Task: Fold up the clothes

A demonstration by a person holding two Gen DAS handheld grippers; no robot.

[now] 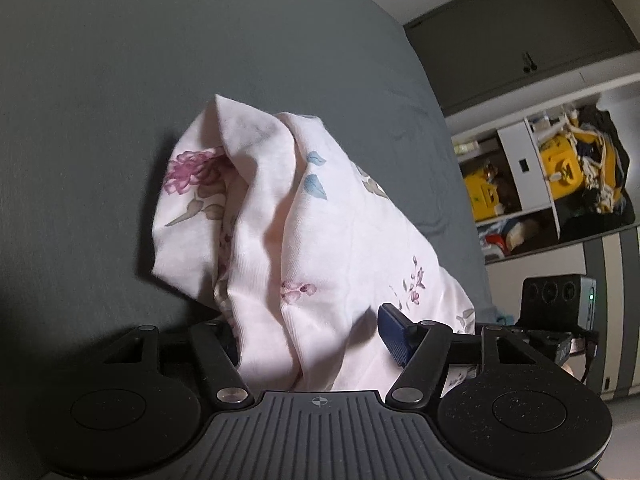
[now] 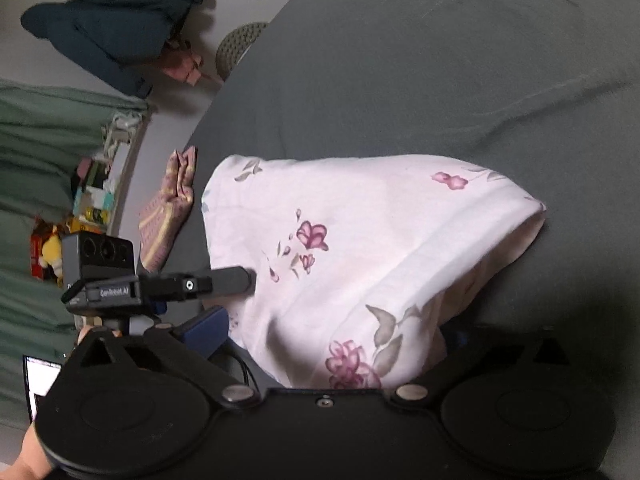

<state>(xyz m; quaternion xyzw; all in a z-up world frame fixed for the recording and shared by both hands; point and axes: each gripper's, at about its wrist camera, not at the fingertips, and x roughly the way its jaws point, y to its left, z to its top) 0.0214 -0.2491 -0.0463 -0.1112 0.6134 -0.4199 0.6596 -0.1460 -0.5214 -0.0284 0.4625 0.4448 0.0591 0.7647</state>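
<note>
A pale pink floral garment (image 1: 304, 232) hung bunched in folds over a dark grey bed sheet (image 1: 120, 100), held up from below by both tools. In the left wrist view, the cloth draped down between the arms of the left tool (image 1: 308, 336), covering the gap where its fingertips would meet; one blue finger pad (image 1: 394, 332) showed at the right edge of the fabric, pressed against it, so this tool appeared closed on the garment. In the right wrist view, the same garment (image 2: 360, 248), printed with pink flowers and grey-green leaves, spread from the lower centre up and to the right, its far fold resting near the grey sheet (image 2: 440, 60). The right tool (image 2: 336, 360) had the cloth gathered between its arms, gripping it, with fingertips hidden under fabric. The left tool's body and small camera box (image 2: 104, 268) sat just beside the garment's left edge. Shelves holding yellow items (image 1: 560, 164) stood beyond the bed, and a dark blue cloth (image 2: 116, 28) lay on the pale floor.
</note>
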